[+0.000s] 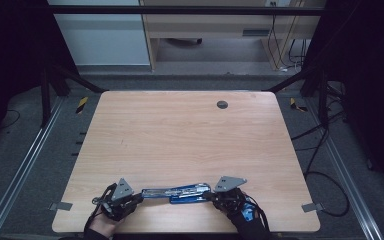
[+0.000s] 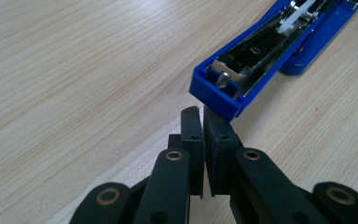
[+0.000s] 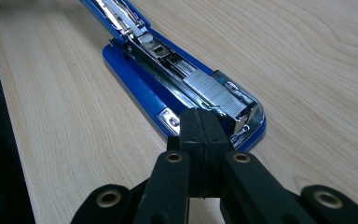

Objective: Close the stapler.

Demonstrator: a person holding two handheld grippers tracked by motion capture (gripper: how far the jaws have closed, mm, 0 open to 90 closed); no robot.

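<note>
One broad wooden table (image 1: 180,135) takes up most of what I see from above, pale grain running across it, with a small dark round cap (image 1: 222,104) set into it near the far edge. Close to my edge lies a blue stapler (image 1: 176,192), swung fully open so its two halves stretch out in a long line between my hands. My left gripper (image 1: 141,195) sits at the stapler's left end and my right gripper (image 1: 208,195) at its right end, each with a grey three-cornered plate on top. Along my left gripper (image 2: 201,122) the two black jaws stand almost together with only a thin slit between them and nothing in that slit; their tips are just beside the blue corner of the opened top half (image 2: 256,65), though I cannot tell whether they touch it. Along my right gripper (image 3: 199,123) the jaws are pressed fully together, empty, their tips right at the front end of the base half (image 3: 177,88) (whether they press on the metal there I cannot tell). A strip of silver staples (image 3: 216,91) lies in the open channel just beyond those tips
</note>
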